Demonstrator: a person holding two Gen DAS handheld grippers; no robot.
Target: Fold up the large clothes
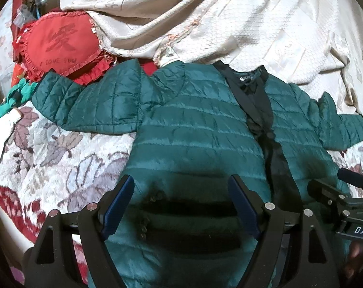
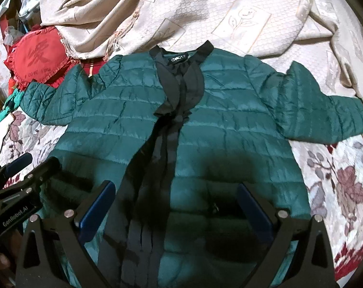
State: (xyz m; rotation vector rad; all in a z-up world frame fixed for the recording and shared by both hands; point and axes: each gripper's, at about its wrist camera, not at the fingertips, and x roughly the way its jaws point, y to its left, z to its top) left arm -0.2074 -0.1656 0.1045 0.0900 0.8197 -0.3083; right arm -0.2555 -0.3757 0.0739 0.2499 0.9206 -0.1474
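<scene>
Green quilted jacket (image 2: pixel 229 124) lies front-up, sleeves spread, on a floral bedspread (image 2: pixel 337 180), collar toward a beige blanket (image 2: pixel 181 12). Left gripper (image 1: pixel 181 206) and right gripper (image 2: pixel 176 211) hover above its lower half, jaws apart, holding nothing. Red cushion (image 1: pixel 61 45) beside left sleeve.

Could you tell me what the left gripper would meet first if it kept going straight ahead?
Probably the green quilted jacket: the open left gripper points across its front panel, though its height above the fabric is unclear.

Green quilted jacket (image 2: pixel 229 120) lies flat on the floral blanket (image 2: pixel 337 180), sleeves out; right gripper (image 2: pixel 176 206) wide open above it, probably not touching.
</scene>
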